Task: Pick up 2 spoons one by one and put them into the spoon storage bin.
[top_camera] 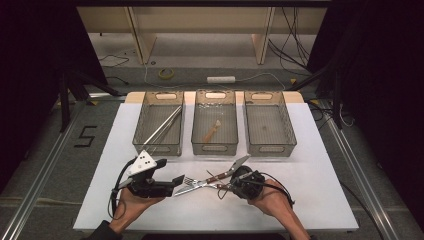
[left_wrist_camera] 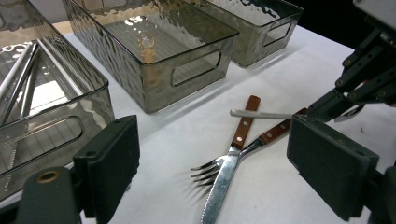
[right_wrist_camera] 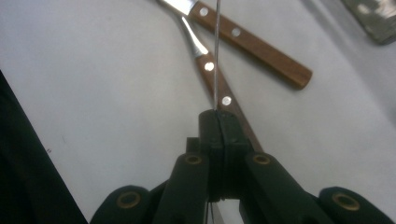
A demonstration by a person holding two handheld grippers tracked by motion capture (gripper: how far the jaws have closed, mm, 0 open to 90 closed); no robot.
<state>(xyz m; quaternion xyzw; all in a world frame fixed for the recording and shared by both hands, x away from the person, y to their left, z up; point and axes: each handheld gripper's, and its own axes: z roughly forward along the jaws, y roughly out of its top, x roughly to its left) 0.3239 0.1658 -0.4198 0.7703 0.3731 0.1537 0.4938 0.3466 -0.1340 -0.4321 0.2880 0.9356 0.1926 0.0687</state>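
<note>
Both hands sat low in the high view: left tongs [top_camera: 176, 182] released beside the fork [top_camera: 192, 184], right tongs [top_camera: 235, 176] clenched on a thin metal blade [top_camera: 239, 163]. Left gripper view: fork [left_wrist_camera: 219, 163] and knife [left_wrist_camera: 229, 163] crossed on the bench [left_wrist_camera: 280, 84]. Right gripper view: right tongs [right_wrist_camera: 218, 122] pinched the blade [right_wrist_camera: 216, 51] edge-on above those wooden handles.

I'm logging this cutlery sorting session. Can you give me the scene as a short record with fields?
Left tongs: open, holding nothing, near the fork tines
Right tongs: shut on a thin metal utensil
On table: fork and knife, both with wooden handles, crossed
Left bin: long metal utensils
Middle bin: one pale wooden utensil
Right bin: no utensil visible
</note>
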